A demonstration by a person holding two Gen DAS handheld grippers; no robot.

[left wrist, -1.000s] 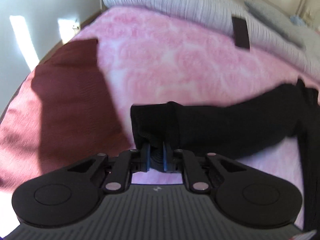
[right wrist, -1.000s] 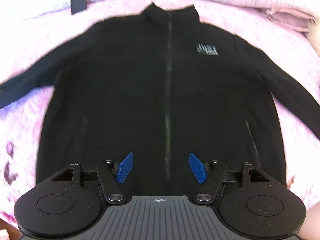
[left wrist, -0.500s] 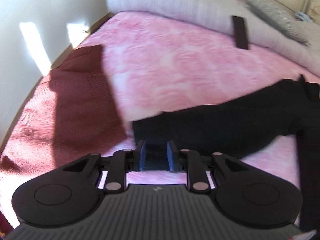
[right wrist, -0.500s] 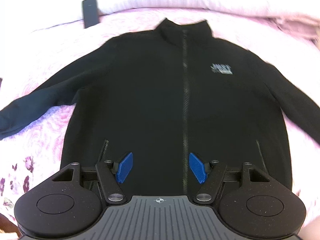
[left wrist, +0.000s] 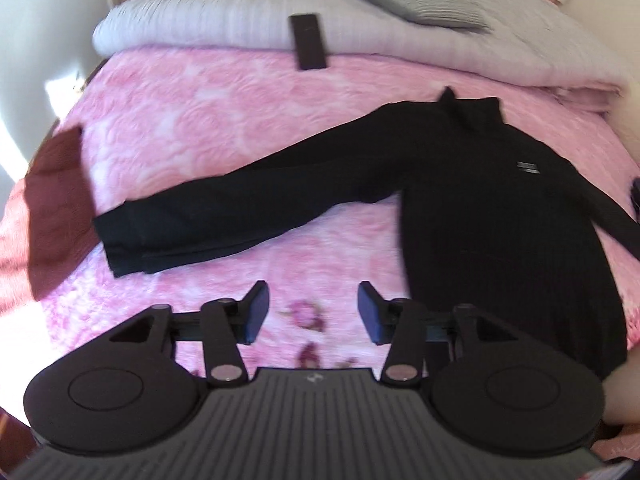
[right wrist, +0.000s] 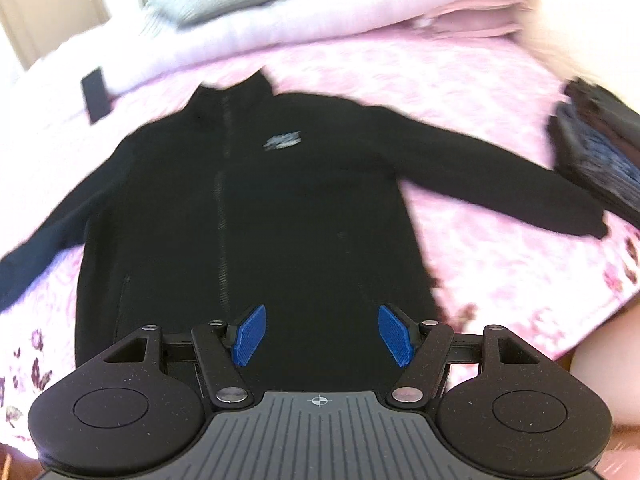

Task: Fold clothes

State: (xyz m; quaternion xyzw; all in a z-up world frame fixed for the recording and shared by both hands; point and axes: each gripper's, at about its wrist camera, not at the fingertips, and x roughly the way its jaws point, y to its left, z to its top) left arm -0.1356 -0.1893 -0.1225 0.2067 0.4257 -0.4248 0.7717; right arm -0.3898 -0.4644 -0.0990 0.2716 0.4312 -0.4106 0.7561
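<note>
Now jacket [right wrist: 248, 216] lies flat on bed [left wrist: 224, 92]; left gripper [left wrist: 312, 312] just opened, empty; right gripper [right wrist: 322, 334] open; dark pile [right wrist: 600, 152], maybe clothes, beside sleeve.

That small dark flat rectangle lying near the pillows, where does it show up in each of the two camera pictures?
Left wrist view: the dark flat rectangle lies top centre, half on the pale folded quilt, above the black jacket.
Right wrist view: the same rectangle lies at upper left, left of the jacket's collar.
Shared landmark: the small pale logo on the jacket's chest.
</note>
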